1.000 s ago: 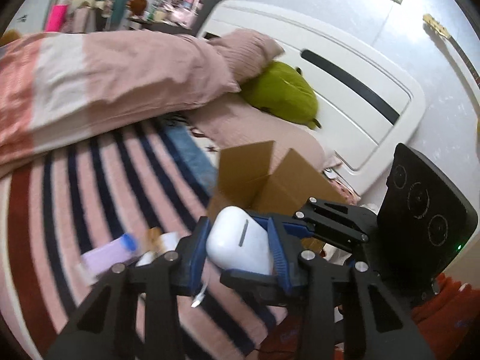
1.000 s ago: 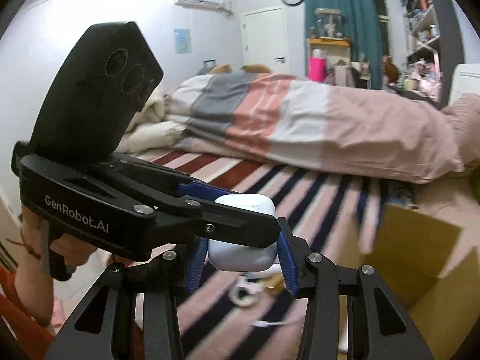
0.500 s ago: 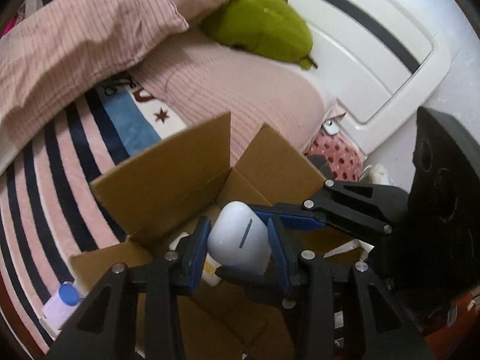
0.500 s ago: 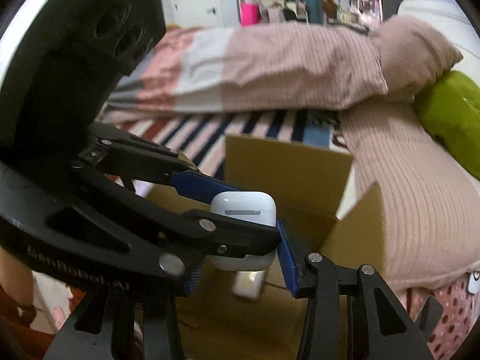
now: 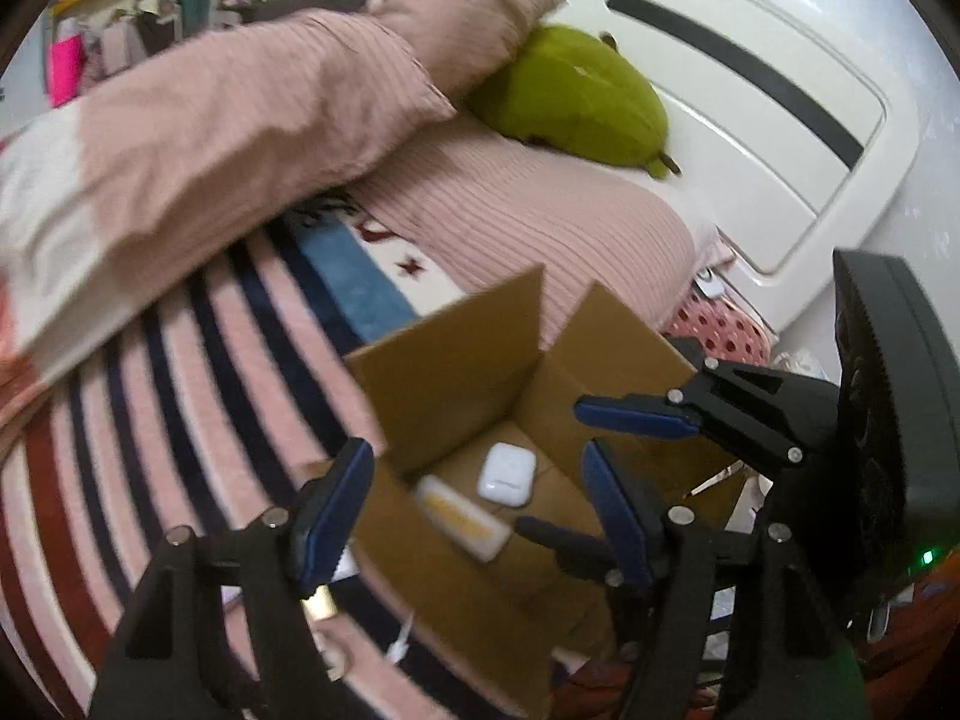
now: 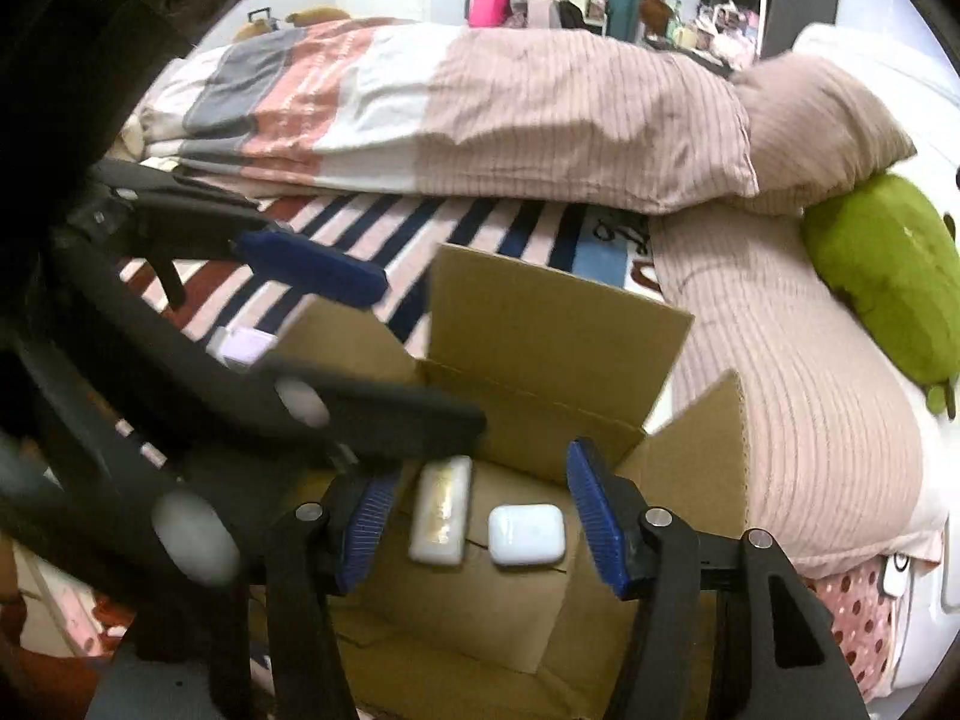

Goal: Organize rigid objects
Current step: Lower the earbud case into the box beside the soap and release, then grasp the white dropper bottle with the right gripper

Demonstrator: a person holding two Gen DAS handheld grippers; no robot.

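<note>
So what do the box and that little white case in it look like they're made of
The box: brown corrugated cardboard, matte; the fluted edge shows along its flaps. The white case: probably hard plastic, smooth and slightly glossy, with rounded corners and a thin seam. The paler bar beside it looks like plastic too, but it is too blurred to be sure.

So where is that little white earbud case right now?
The white earbud case lies on the floor of the open cardboard box on the bed, just right of a flat white bar in the right-wrist view.
</note>
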